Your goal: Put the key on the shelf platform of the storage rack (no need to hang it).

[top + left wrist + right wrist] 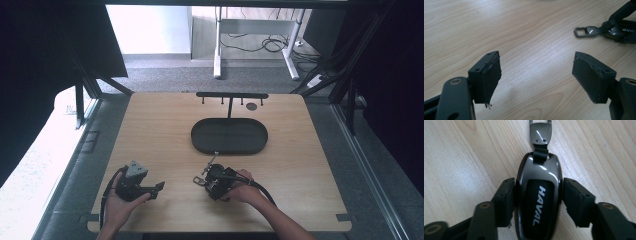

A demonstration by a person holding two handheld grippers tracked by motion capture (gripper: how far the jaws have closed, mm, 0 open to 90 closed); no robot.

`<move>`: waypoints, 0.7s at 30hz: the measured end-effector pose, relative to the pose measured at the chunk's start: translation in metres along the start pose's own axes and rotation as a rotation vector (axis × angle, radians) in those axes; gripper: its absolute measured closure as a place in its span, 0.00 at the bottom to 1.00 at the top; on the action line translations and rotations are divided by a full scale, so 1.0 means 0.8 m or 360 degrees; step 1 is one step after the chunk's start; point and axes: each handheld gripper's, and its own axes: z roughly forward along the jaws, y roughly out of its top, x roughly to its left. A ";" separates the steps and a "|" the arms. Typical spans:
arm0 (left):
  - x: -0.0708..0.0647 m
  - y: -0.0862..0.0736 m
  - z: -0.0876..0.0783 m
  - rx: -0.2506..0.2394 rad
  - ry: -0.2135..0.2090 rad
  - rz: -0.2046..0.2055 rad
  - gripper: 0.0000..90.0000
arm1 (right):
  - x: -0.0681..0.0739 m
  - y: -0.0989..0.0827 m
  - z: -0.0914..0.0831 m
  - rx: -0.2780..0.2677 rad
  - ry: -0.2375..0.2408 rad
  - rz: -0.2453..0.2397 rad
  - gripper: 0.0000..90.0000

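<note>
Two sets of tongs: right tongs [537,195] pinch the dark Haval key fob [537,202] flat on the tabletop [160,130] near the oval tray [200,142]; left tongs [536,75] are spread, holding nothing.

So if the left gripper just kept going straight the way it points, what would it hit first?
Probably bare table: the left gripper, jaws open, looks out over empty wood. The key fob and its metal clip lie off to one side of that line, though depth is hard to judge.
</note>
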 end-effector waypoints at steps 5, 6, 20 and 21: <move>0.000 0.000 0.000 -0.0002 0.0001 -0.0001 0.26 | -0.002 0.000 -0.001 0.0003 0.0001 0.0028 0.55; 0.000 0.000 0.000 -0.0001 0.0001 -0.0001 0.26 | -0.003 0.000 -0.001 0.0009 -0.0002 0.0026 0.55; -0.001 0.000 -0.001 -0.0003 0.0003 -0.0007 0.26 | -0.014 -0.001 -0.031 -0.0080 0.0055 0.0028 0.55; 0.000 0.000 -0.001 -0.0005 0.0003 -0.0010 0.26 | -0.015 -0.001 -0.036 -0.0090 0.0061 0.0027 0.55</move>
